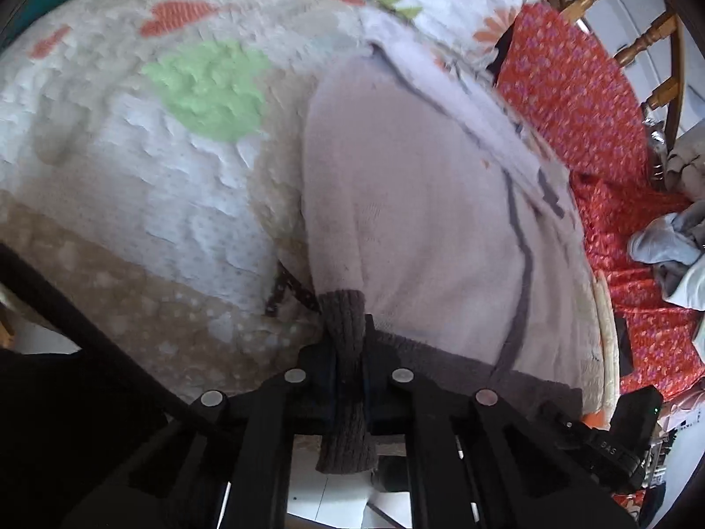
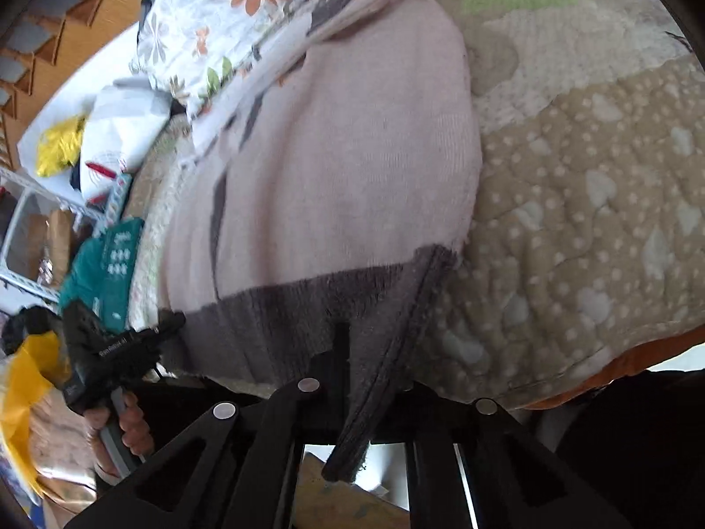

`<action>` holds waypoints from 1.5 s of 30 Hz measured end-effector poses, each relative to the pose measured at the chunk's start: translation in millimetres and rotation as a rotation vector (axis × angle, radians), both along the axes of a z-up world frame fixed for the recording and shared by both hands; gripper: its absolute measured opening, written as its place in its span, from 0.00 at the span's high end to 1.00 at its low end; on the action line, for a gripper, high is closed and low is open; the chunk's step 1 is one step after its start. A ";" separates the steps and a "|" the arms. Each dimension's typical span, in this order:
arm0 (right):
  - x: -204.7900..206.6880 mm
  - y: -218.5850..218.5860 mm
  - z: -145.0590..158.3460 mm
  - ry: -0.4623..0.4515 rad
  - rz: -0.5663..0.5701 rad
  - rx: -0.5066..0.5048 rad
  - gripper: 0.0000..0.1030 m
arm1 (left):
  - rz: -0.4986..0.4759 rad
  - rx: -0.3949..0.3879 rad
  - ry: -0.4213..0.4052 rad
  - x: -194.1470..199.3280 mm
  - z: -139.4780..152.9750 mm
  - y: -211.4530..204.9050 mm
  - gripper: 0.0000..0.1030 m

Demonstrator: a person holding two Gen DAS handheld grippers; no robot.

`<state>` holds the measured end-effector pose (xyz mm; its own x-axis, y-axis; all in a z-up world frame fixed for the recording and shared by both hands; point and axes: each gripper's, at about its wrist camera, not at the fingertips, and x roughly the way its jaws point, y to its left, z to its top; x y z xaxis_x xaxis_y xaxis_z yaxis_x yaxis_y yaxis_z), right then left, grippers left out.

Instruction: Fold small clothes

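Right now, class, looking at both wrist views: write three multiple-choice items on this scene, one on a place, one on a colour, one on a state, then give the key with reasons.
1. Where does the pale pink sweater lie?
A. on the quilted blanket
B. on a bare floor
C. in a basket

2. What colour is the sweater's ribbed hem?
A. bright green
B. dark grey
C. yellow

3. How is the left gripper?
A. open above the sweater
B. shut on nothing
C. shut on the hem

Key: 1 A, the blanket shows all along the sweater's side. 2 B, the band at its near edge is dark grey. 3 C, ribbed knit is pinched between its fingers; the right gripper pinches the hem likewise.
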<state>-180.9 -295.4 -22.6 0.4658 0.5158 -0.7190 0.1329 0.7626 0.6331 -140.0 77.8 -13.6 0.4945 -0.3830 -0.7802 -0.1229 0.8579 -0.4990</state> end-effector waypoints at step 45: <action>335.6 -80.6 72.4 -0.176 -0.110 -0.182 0.38 | 0.205 0.043 -0.119 300.2 73.2 11.4 0.35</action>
